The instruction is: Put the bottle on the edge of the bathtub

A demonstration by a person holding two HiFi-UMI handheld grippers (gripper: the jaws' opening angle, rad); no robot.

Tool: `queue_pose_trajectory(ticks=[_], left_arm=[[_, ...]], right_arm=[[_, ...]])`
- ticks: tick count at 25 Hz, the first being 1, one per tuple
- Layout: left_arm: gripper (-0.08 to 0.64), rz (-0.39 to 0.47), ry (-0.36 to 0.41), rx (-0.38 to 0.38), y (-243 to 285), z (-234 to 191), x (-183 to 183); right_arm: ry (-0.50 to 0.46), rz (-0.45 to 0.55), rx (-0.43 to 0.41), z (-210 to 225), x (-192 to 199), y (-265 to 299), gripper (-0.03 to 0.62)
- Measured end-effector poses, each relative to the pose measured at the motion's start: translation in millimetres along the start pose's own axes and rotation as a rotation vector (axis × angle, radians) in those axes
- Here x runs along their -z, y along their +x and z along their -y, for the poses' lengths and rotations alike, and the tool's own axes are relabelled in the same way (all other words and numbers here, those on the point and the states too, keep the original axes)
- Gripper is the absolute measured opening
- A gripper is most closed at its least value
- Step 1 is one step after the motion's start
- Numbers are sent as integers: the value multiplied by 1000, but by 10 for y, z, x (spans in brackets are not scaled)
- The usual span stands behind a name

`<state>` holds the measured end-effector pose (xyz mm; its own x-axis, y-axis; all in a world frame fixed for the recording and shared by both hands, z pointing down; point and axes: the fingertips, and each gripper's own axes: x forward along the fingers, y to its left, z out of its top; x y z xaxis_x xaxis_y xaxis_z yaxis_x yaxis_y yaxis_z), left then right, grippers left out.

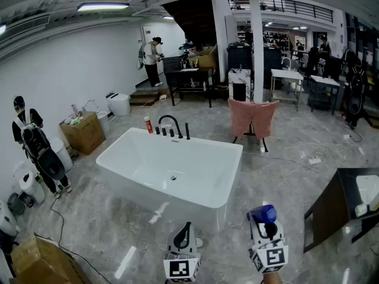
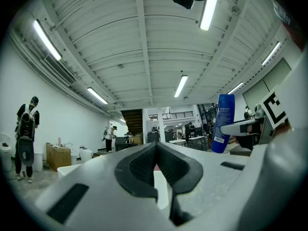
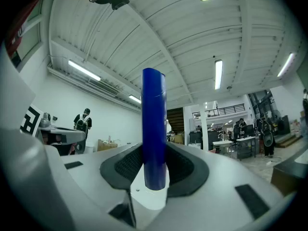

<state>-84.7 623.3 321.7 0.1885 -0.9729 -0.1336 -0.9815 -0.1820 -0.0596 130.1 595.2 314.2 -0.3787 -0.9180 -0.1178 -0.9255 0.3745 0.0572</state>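
Note:
A blue bottle [image 3: 154,129] stands upright between the jaws of my right gripper [image 3: 155,170], which is shut on it. From the head view the bottle [image 1: 262,213] shows as a blue cap above the right gripper [image 1: 264,229], near the bottom of the picture. My left gripper [image 1: 184,236] is beside it, jaws shut with nothing between them [image 2: 155,166]. The left gripper view catches the bottle [image 2: 222,123] at the right. The white bathtub [image 1: 142,182] stands ahead on the grey floor, a black faucet [image 1: 170,125] and a red bottle [image 1: 148,125] on its far rim.
A dark table [image 1: 340,209] stands close at the right. A pink cloth on a rack [image 1: 252,117] is behind the tub. Cardboard boxes [image 1: 83,132] line the left wall. A person [image 1: 35,147] stands at the left, another [image 1: 153,61] at the back.

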Motion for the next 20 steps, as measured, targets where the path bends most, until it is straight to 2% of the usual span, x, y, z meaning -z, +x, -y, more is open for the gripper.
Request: queue_pose_trajectory(ticks=[6,14,20], left_arm=[[5,3,6,-1,-239,-309,17],[5,9,1,9,-445,-463,-3],[5,9,-6,9,-358,-506,33]], right_arm=[[-9,5,8,-330,-74,-73,141],[-32,13,13,-610,-97,-151,143],[-18,17,11,-620,2,-13,143]])
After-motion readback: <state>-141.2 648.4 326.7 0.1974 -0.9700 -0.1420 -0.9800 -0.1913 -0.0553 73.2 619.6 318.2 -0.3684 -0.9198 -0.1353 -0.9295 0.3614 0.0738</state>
